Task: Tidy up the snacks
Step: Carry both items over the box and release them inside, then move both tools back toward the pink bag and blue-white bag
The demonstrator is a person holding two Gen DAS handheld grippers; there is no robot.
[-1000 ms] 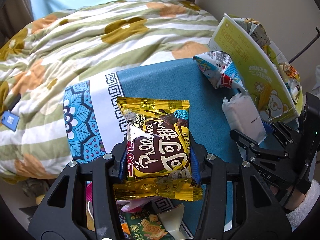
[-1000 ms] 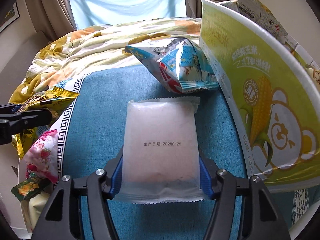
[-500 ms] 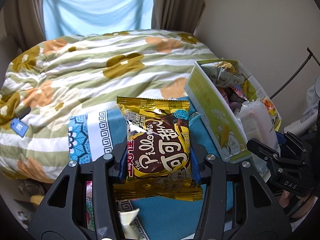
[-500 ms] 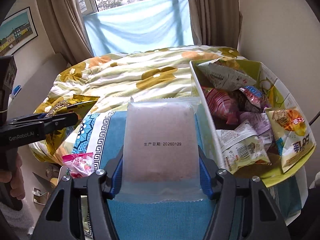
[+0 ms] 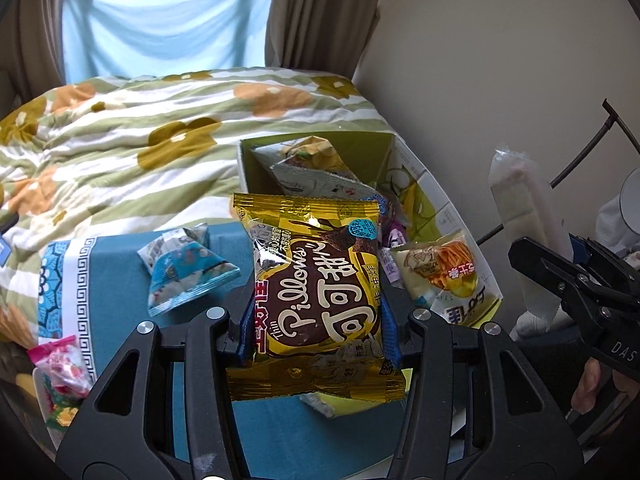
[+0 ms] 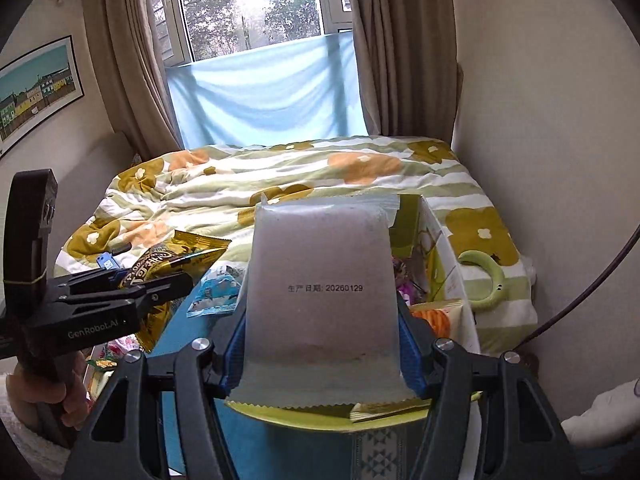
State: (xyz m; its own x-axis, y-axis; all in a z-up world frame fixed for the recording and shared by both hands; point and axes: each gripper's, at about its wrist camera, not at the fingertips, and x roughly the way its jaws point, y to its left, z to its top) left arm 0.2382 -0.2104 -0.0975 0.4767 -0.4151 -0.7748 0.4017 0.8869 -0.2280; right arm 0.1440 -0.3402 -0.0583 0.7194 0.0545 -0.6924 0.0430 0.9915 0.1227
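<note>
The left gripper (image 5: 316, 320) is clamped on a gold chocolate snack packet (image 5: 316, 296), its blue-padded fingers pressing the packet's two side edges so that it stands upright above the blue tablecloth (image 5: 116, 280). The right gripper (image 6: 320, 344) is closed the same way on a frosted white snack pouch (image 6: 320, 296) printed with a date code, also held upright between blue pads. Both packets are lifted off the surface, near the green-and-white cardboard box (image 5: 452, 216), which already contains several snack bags. From the left wrist view the box lies just behind and to the right of the gold packet. A small blue-and-white snack bag (image 5: 186, 268) lies on the tablecloth left of the box, and a pink candy bag (image 5: 66, 364) rests at the cloth's near left edge.
</note>
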